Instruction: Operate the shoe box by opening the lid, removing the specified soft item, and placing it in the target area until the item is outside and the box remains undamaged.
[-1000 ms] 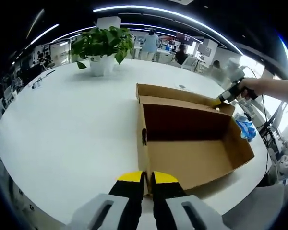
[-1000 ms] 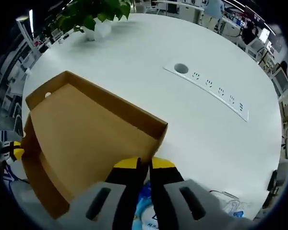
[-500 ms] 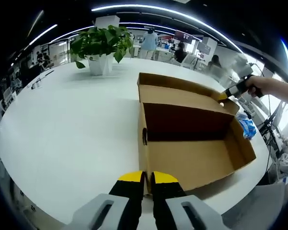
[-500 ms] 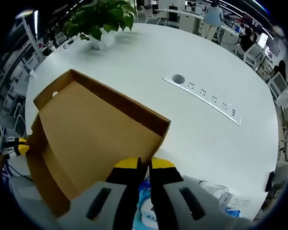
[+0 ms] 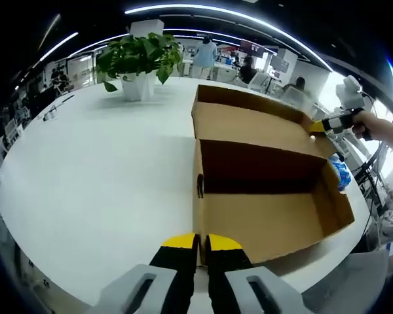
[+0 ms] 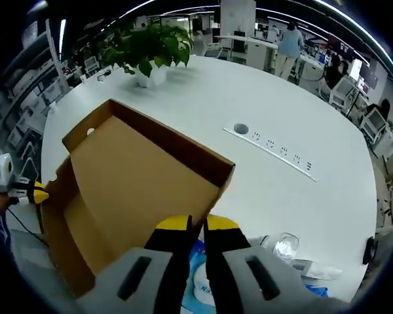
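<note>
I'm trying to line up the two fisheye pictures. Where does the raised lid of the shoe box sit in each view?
Left gripper view: the lid stands at upper centre-right, behind the open box, with the right gripper at its right edge.
Right gripper view: the lid spreads across centre-left, its edge pinched by the right gripper.
Shared landmark: the potted plant on the white table.
</note>
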The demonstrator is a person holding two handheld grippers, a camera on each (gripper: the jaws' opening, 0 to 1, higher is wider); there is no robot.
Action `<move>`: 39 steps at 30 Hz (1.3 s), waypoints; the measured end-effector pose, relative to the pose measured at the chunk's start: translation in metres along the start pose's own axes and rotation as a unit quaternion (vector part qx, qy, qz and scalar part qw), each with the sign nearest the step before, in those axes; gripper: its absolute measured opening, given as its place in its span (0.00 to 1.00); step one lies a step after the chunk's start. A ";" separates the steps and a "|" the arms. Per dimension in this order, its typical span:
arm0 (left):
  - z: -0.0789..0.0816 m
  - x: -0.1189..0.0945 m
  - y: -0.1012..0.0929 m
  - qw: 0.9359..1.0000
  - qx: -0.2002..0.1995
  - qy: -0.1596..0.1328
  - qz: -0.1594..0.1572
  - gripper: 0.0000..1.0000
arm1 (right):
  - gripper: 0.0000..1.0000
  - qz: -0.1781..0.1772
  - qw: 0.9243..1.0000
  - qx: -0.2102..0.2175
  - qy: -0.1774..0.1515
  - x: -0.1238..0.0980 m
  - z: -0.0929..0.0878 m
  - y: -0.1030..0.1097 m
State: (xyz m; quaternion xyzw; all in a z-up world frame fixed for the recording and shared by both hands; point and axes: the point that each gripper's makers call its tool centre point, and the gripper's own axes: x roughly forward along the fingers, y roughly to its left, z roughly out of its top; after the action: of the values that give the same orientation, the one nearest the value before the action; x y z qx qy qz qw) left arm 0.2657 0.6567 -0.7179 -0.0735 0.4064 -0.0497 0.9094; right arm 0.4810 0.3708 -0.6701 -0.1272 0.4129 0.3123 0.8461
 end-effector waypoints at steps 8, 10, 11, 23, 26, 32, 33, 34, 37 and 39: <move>0.000 0.000 0.000 1.000 -0.006 -0.002 -0.004 0.04 | 0.04 0.000 0.998 -0.001 -0.063 -0.020 0.011 0.007; 0.000 0.000 0.000 1.000 -0.008 -0.004 -0.005 0.04 | 0.03 0.005 0.997 0.006 -0.077 -0.027 0.012 0.009; 0.000 0.001 0.000 1.000 -0.010 -0.005 -0.007 0.05 | 0.03 0.006 0.997 0.007 -0.080 -0.030 0.012 0.009; 0.001 0.000 -0.002 1.000 -0.009 -0.009 -0.013 0.05 | 0.02 0.001 0.990 0.014 -0.139 -0.059 0.012 0.026; 0.000 -0.001 -0.003 1.000 -0.006 -0.010 -0.017 0.05 | 0.01 0.000 0.989 0.023 -0.148 -0.066 0.009 0.029; 0.000 -0.005 -0.008 1.000 -0.010 -0.012 -0.022 0.06 | 0.01 -0.002 0.986 0.026 -0.165 -0.079 0.001 0.040; 0.000 -0.005 -0.009 1.000 -0.010 -0.013 -0.022 0.06 | 0.01 -0.003 0.985 0.025 -0.169 -0.081 -0.001 0.042; 0.000 -0.005 -0.009 1.000 -0.009 -0.014 -0.022 0.06 | 0.01 -0.003 0.985 0.026 -0.172 -0.083 -0.002 0.044; 0.001 -0.006 -0.009 1.000 -0.009 -0.015 -0.023 0.06 | 0.02 -0.009 0.983 0.023 -0.182 -0.088 -0.007 0.051; 0.001 -0.006 -0.010 0.999 -0.005 -0.019 -0.026 0.06 | 0.02 -0.015 0.982 0.016 -0.188 -0.090 -0.009 0.054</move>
State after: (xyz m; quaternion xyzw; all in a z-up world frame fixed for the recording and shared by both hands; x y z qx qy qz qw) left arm 0.2616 0.6479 -0.7112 -0.0895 0.3873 -0.0701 0.9149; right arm 0.3992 0.3696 -0.6032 -0.0586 0.2494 0.3116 0.9150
